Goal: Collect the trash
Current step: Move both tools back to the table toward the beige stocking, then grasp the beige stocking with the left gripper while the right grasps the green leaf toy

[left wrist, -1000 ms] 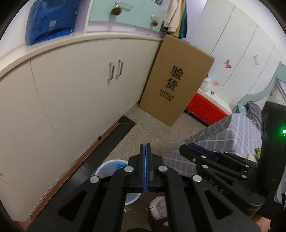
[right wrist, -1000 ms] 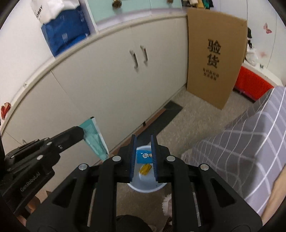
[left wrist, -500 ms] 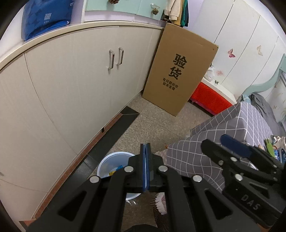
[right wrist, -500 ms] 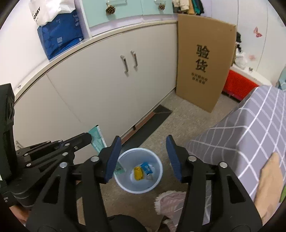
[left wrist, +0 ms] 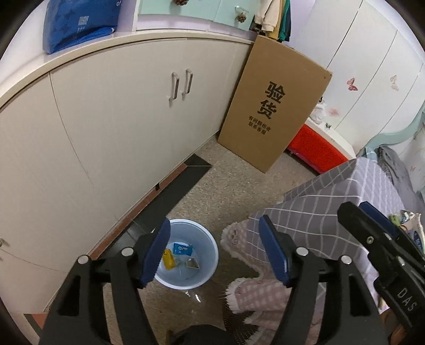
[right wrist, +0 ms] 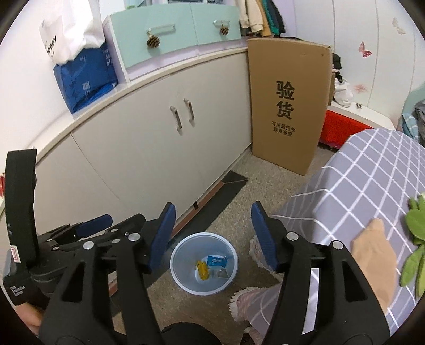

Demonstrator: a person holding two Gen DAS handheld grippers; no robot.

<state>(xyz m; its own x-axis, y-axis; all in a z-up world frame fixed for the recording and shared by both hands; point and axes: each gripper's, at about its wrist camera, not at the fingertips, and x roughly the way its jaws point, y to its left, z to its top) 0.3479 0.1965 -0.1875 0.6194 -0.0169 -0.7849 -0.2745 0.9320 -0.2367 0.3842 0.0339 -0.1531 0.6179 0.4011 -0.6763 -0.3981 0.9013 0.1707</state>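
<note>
In the left wrist view the bin [left wrist: 187,254] sits on the floor at lower centre, between the left gripper [left wrist: 215,254] fingers; three wrappers [left wrist: 180,256] lie in it; the cabinet [left wrist: 111,127] fills the left of the frame, with a bag [left wrist: 79,21] on its top at upper left; the cardboard box [left wrist: 273,111] leans upright at upper centre, at the cabinet's right end; the table [left wrist: 345,196] stands at right, beside the bin; the right gripper [left wrist: 372,225] shows at the right edge, over the table; in the right wrist view its fingers flank the bin.
</note>
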